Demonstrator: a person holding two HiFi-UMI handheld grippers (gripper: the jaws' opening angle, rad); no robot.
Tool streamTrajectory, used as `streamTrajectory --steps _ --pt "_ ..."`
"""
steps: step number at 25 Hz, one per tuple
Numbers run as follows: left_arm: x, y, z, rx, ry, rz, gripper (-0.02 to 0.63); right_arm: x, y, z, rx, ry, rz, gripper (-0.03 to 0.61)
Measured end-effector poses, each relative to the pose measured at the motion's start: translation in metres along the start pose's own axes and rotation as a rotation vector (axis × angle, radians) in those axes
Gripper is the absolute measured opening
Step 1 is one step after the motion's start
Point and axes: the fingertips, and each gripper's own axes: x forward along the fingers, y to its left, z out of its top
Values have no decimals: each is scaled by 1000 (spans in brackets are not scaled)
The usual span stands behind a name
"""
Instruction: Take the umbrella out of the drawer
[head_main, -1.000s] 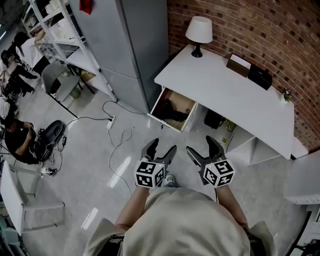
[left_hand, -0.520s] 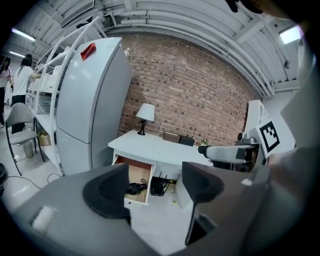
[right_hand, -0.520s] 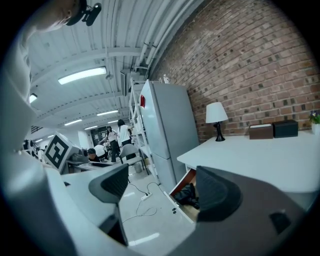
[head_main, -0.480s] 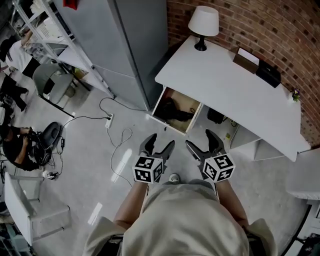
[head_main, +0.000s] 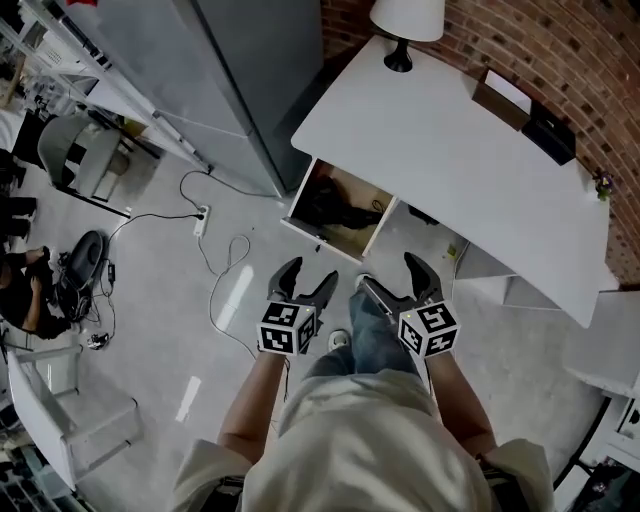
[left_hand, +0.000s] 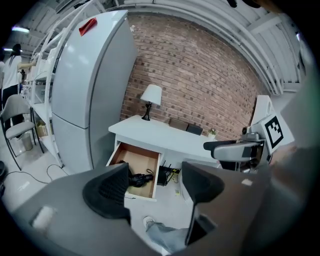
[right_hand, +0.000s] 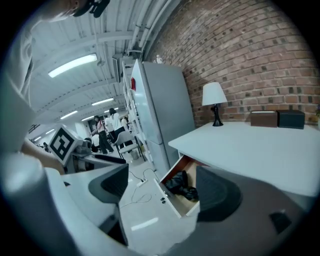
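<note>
Starting at the left, a cable (head_main: 232, 262) is seen looped on the floor (head_main: 150, 300) below a tall grey fridge (head_main: 250, 80); neither is judged to bear on the task.

The left tongs (head_main: 308, 275) (left_hand: 155, 185) are held out in front of the body with the jaws spread wide and nothing gripped. Only the floor and a leg (head_main: 375, 335) are seen through the gap. This open, forward-pointing hold is judged to be a ready posture, since nothing is yet within reach.

Ahead of the tongs, the drawer (head_main: 322, 238) (left_hand: 150, 170) (right_hand: 167, 192) is pulled out from under the left end of the table (head_main: 440, 160), just beside the fridge, so that its inside is laid open from above. A dark bundle, taken to be the umbrella (head_main: 335, 205) (left_hand: 136, 178) (right_hand: 182, 186), is seen lying on the drawer's wooden bottom, well apart from both tongs.

The right tongs (head_main: 390, 275) (right_hand: 162, 189) are likewise held wide open and empty, level with the left pair and aimed at the drawer. The leg set forward between them suggests that the drawer is being approached on foot, and a grasp is judged not yet begun.

Farther right, the table top is largely bare, with a lamp (head_main: 405, 25) kept at its back edge against the brick wall.
</note>
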Motion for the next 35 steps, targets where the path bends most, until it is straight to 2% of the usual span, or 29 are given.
streamTrajectory --steps 7,14,24,35 --pt "45 26 -7 -96 31 59 319 83 -44 -31 -130 152 78 397" --pt "78 64 -19 -150 46 119 319 172 -74 -69 -254 263 146 397" --pt "101 109 -51 -259 63 220 319 270 -93 -142 -437 470 251 397" --pt "122 131 -77 -367 45 271 319 350 -109 -211 -597 612 310 397"
